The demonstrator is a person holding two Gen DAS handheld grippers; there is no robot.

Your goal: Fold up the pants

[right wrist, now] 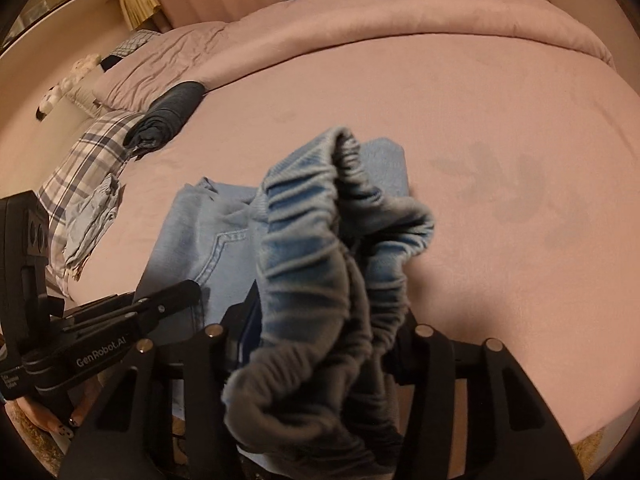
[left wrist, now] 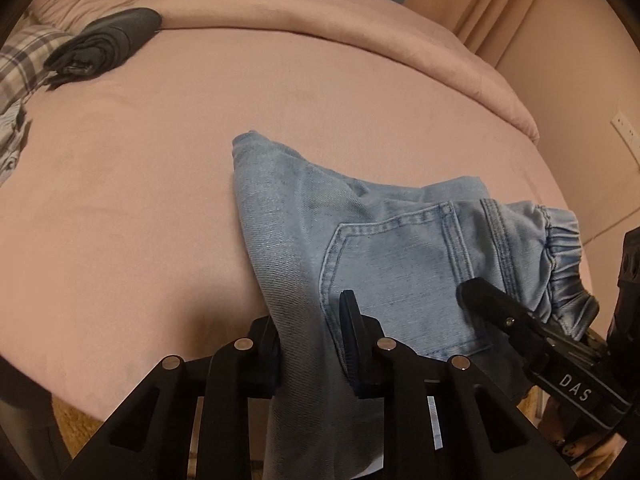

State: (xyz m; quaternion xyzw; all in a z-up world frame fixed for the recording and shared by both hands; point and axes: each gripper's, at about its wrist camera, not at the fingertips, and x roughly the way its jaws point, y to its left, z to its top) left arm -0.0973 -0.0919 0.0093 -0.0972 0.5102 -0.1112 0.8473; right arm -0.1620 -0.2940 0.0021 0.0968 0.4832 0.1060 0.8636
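My left gripper (left wrist: 312,340) is clamped on a fold of the light-blue denim pants (left wrist: 384,248), the fabric running down between its two fingers at the near edge of the bed. My right gripper (right wrist: 320,344) is closed on the gathered elastic waistband (right wrist: 344,216), which bunches up and fills the middle of the right wrist view.

From the left wrist I see what the right cannot: the back pocket (left wrist: 396,268) lying flat with its stitching, and one finger of my right gripper reaching in over the waistband at the lower right. The pants lie on the pink bed cover (left wrist: 140,200), partly lifted at the near edge, with a leg stretching away toward the middle of the bed.

The right wrist view shows my left gripper from the side at the lower left, and more of the room: a rolled dark garment (right wrist: 168,116) near the pillows, a plaid cloth (right wrist: 84,160) just beside it, and a small plush toy (right wrist: 64,88) beyond. The left wrist view catches the dark roll and plaid only at its far left.
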